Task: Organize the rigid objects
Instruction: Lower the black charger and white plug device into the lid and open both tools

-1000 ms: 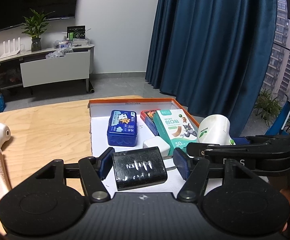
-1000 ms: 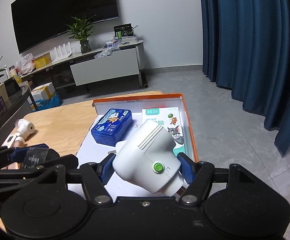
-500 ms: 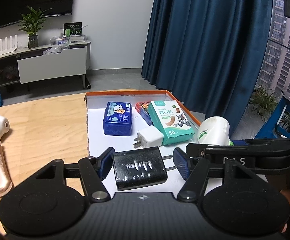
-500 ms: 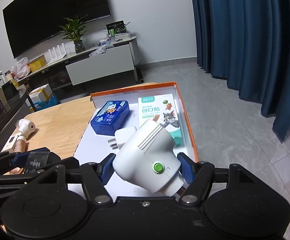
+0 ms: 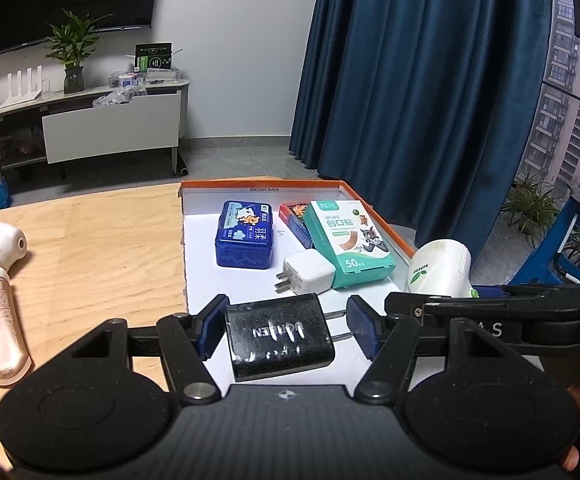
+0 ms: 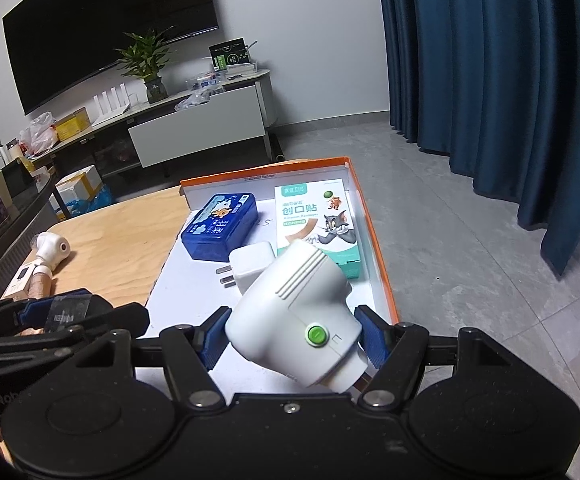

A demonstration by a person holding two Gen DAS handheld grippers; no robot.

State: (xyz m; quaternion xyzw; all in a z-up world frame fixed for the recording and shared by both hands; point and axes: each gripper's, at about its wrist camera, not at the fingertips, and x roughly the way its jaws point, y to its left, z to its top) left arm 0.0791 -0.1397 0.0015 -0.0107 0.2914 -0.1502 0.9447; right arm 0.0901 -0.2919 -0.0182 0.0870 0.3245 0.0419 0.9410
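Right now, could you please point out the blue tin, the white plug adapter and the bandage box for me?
blue tin (image 5: 245, 229): left wrist view, on its printed lid.
white plug adapter (image 5: 310, 271): left wrist view, on its white body.
bandage box (image 6: 317, 222): right wrist view, on its printed top face.

The left hand-held gripper (image 5: 286, 330) is matte black plastic with two round bosses, silver pivot screws and ribbed blue finger pads (image 5: 210, 330). The right hand-held gripper (image 6: 292, 336), of the same build, shows white "GenRob" lettering on the neighbouring unit at nine o'clock.
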